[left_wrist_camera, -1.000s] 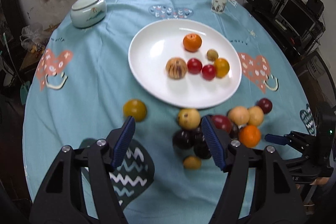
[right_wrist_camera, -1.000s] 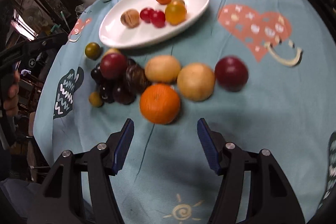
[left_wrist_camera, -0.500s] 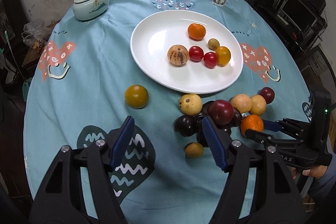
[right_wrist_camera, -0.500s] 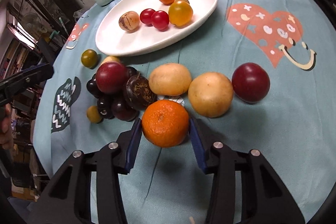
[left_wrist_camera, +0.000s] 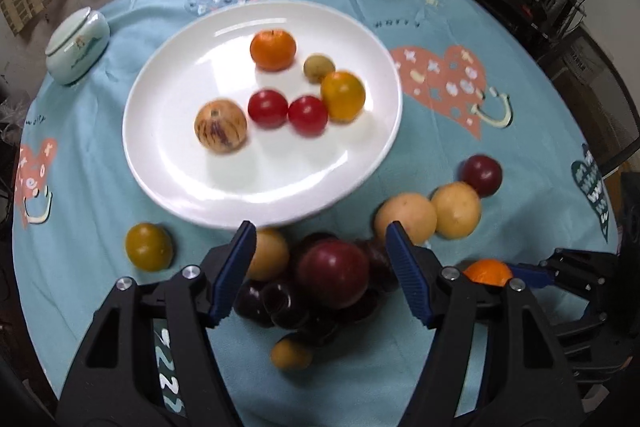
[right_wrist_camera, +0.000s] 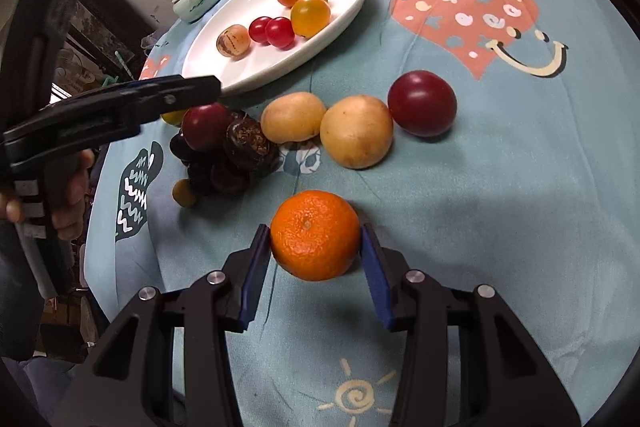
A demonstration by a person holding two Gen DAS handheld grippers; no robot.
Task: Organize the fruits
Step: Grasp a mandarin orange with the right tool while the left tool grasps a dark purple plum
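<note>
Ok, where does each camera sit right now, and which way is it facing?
Left wrist: on the left gripper, facing down over the dark red fruit toward the plate; its own open fingers show.
Right wrist: on the right gripper, facing down at the tangerine it grips; a hand shows.
Shared: plate, fruit pile, each other's gripper.

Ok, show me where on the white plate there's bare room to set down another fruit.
The white plate is bare along its near side, below the striped fruit and two red tomatoes, and on its far-left part, left of the orange. Its right-centre is crowded. Off the plate, the dark fruit pile crowds the near rim.
</note>
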